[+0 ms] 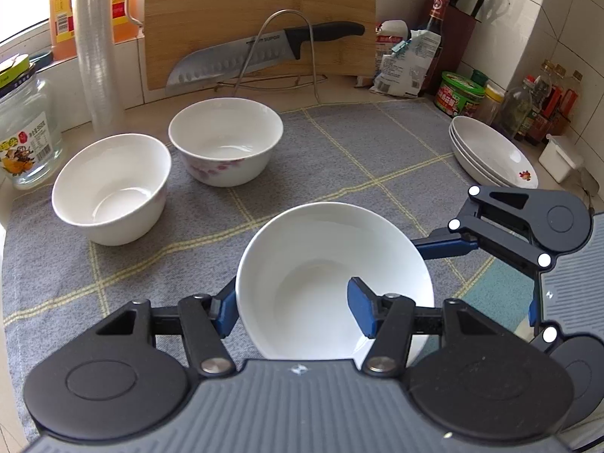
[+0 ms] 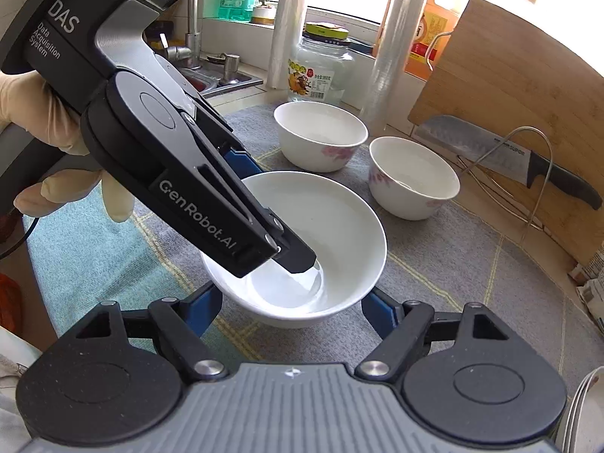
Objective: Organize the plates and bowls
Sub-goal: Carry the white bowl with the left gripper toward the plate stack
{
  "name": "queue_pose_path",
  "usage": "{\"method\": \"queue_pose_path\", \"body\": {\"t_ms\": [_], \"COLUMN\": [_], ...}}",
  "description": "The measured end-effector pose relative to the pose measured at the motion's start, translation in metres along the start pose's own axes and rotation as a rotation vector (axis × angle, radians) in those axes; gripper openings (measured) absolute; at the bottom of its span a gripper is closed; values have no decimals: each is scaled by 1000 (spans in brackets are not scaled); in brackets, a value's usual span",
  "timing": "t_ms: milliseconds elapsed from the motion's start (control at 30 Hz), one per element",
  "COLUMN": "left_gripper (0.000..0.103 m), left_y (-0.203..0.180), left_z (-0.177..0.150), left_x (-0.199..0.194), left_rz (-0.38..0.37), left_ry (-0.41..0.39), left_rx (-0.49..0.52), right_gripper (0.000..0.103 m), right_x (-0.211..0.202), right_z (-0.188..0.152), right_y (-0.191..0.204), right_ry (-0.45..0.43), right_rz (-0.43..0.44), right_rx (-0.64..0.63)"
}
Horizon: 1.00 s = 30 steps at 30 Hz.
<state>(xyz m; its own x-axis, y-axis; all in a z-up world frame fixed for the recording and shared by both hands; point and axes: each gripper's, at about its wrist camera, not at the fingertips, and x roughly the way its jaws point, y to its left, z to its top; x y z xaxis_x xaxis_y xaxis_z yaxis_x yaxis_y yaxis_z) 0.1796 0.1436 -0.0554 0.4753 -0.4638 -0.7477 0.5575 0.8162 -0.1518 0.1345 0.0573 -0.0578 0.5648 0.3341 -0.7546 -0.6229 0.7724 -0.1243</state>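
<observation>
**Two grippers share one bowl on the mat**

The left gripper [image 1: 294,311] is clamped on the rim of a plain white bowl [image 1: 321,264], one blue pad inside the wall and the other outside, a pinch that suits a thin, curved edge. The right gripper [image 2: 290,311] straddles the same bowl from the opposite side, its blue fingers [image 2: 381,311] wide apart at either flank; whether its pads press the wall cannot be told from these views. Sharing the load this way probably keeps the smooth glazed bowl from tipping in a single rim pinch.

The bowl sits low over the grey checked mat [image 1: 339,143] on the surface, near its front edge. Two flower-patterned bowls [image 1: 225,139] stand side by side farther back, almost touching, and a stack of shallow plates [image 1: 490,151] waits at the right edge. Nesting the held bowl into one of those two looks the likely aim.
</observation>
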Motion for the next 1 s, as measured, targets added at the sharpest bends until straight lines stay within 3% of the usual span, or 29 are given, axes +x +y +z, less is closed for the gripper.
{"method": "queue_pose_path", "body": {"t_ms": [400, 1000], "left_gripper": [58, 58], "left_y": [-53, -67], "left_z": [25, 28], "left_x": [33, 52], "left_rz": [-86, -109], "left_ry": [25, 59], "left_rx": [95, 95], "right_gripper": [84, 84], "right_x": [-24, -25], "right_z": [-36, -54], "right_y": [-36, -52], "right_ry": [43, 79], "right_rz": [-87, -70], "right_rx": [90, 134]}}
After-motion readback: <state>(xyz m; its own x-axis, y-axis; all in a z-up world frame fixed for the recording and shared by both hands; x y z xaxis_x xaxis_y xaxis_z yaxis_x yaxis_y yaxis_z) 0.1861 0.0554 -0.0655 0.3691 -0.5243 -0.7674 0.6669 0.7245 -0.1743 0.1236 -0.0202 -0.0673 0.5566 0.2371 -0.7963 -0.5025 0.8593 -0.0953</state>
